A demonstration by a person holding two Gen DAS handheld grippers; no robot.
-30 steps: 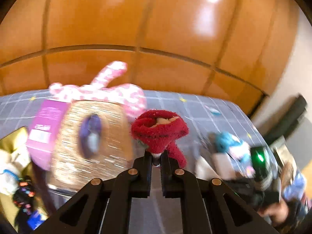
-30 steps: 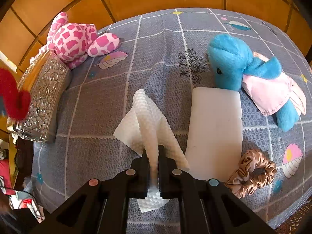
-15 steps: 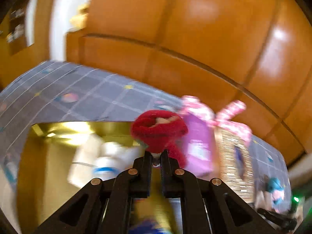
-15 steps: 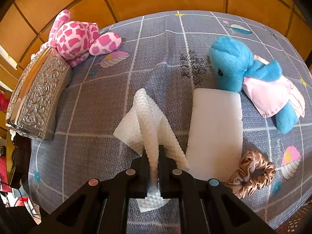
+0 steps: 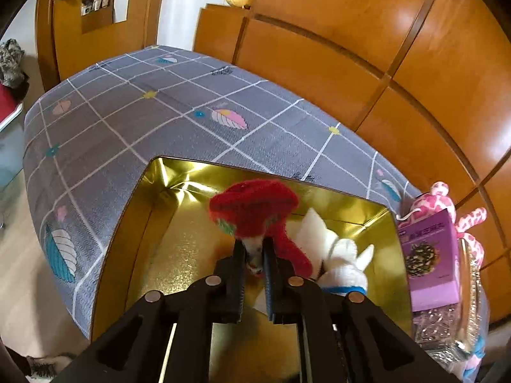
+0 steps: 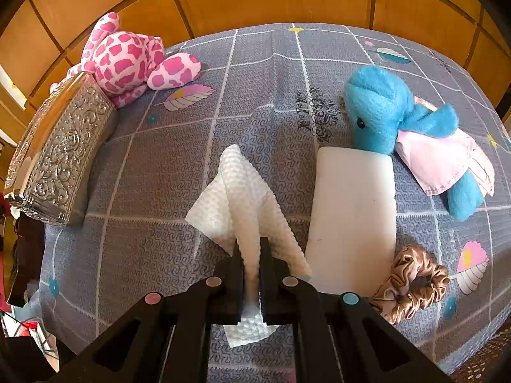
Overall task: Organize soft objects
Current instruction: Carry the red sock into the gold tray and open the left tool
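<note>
My left gripper (image 5: pixel 254 250) is shut on a red fuzzy sock (image 5: pixel 255 207) and holds it above an open gold box (image 5: pixel 179 255). A white plush toy (image 5: pixel 338 252) lies inside the box at the right. My right gripper (image 6: pixel 252 252) is shut on a white waffle-textured cloth (image 6: pixel 242 198) and lifts it over the grey patterned table cover (image 6: pixel 153 166). A pink spotted plush (image 6: pixel 127 60), a blue plush with a pink cloth (image 6: pixel 399 124), a white foam block (image 6: pixel 351 217) and a tan satin scrunchie (image 6: pixel 412 281) lie on the cover.
An embossed silver box (image 6: pixel 57 156) stands at the left of the right wrist view. In the left wrist view a purple carton (image 5: pixel 428 255) stands right of the gold box. Wooden wall panels (image 5: pixel 351 32) run behind the table. The table edge drops to the floor at the left.
My left gripper has swung left with the red sock, from beside the silver box to above the gold box. My right gripper holds the white cloth in nearly the same place.
</note>
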